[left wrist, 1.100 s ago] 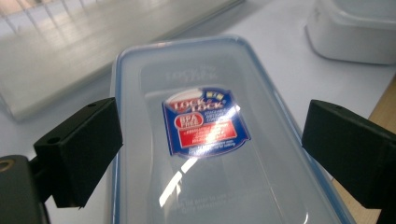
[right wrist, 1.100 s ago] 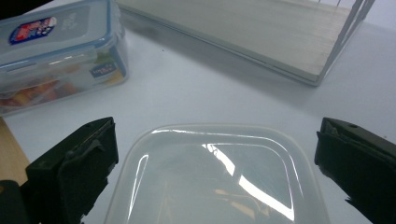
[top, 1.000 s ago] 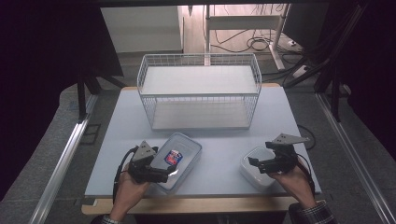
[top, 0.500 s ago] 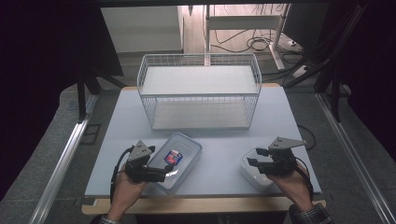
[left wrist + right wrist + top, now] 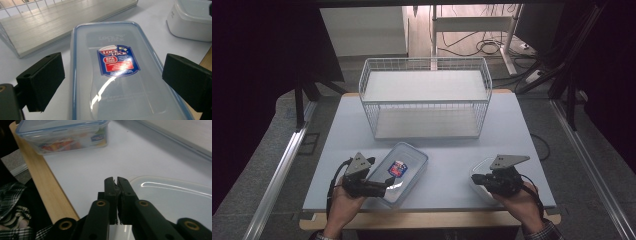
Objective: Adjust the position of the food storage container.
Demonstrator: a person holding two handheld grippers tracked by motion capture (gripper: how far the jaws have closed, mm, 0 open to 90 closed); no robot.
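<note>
A clear blue-rimmed container [image 5: 403,169] with a red and blue label lies near the table's front left. My left gripper [image 5: 387,186] stands open, its jaws wide on either side of the container [image 5: 115,75]; the left pad [image 5: 42,77] is clear of the rim. At the front right sits a white translucent container [image 5: 477,167]. My right gripper [image 5: 475,178] hovers at its near left corner, and its jaws have just been closing. They are now shut [image 5: 116,181] beside the translucent lid [image 5: 175,200], with nothing visible between them.
A white wire basket [image 5: 424,102] stands at the back middle of the pale table [image 5: 452,150]. The table's wooden front edge [image 5: 47,187] runs close under both hands. A plaid sleeve [image 5: 12,195] shows by the right hand.
The right gripper's jaws have gone from wide open to shut, and that hand has drifted slightly toward the near edge. The left gripper and the blue-rimmed container have stayed put.
</note>
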